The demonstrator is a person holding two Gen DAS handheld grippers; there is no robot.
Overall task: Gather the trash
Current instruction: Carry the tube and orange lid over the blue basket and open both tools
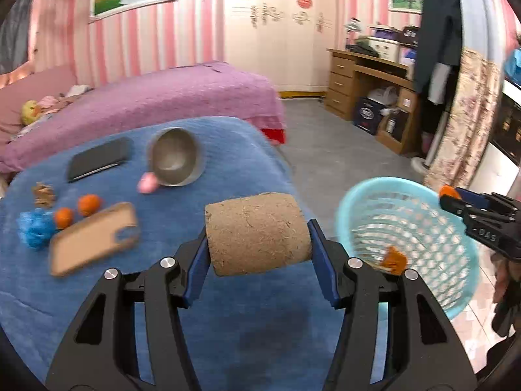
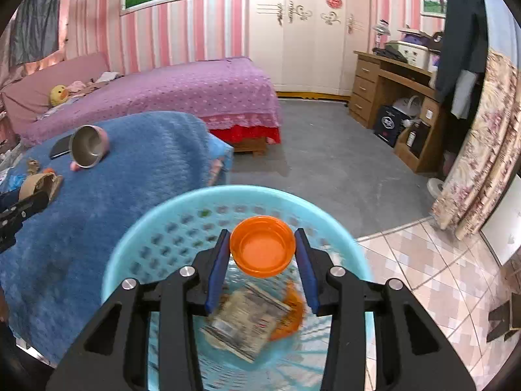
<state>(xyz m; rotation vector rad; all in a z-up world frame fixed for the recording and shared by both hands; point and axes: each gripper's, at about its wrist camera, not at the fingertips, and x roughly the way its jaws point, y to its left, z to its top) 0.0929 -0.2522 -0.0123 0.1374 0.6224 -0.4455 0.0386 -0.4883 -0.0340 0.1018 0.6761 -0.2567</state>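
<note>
The left gripper (image 1: 259, 238) is clamped on a brown cardboard roll (image 1: 257, 233), held crosswise so each pad presses one flat end; that grip keeps the roll from slipping as it hangs above the blue blanket (image 1: 195, 309), near the right edge of the table. The pale blue basket (image 1: 358, 202) waits just to its right, on the floor side, with an orange scrap (image 1: 394, 257) already lying inside.

The right gripper (image 2: 262, 251) pinches an orange cap (image 2: 262, 249) by its rim, open side facing the camera, directly above the basket (image 2: 136, 238). Crumpled paper (image 2: 247, 319) sits at the bottom below it. This looks like the drop point, so letting go should land the cap inside.

Further left on the blanket lie a metal mug (image 1: 176, 158), a phone (image 1: 97, 159), two small oranges (image 1: 76, 210), a blue wad (image 1: 34, 228) and a tan phone case (image 1: 92, 238).
</note>
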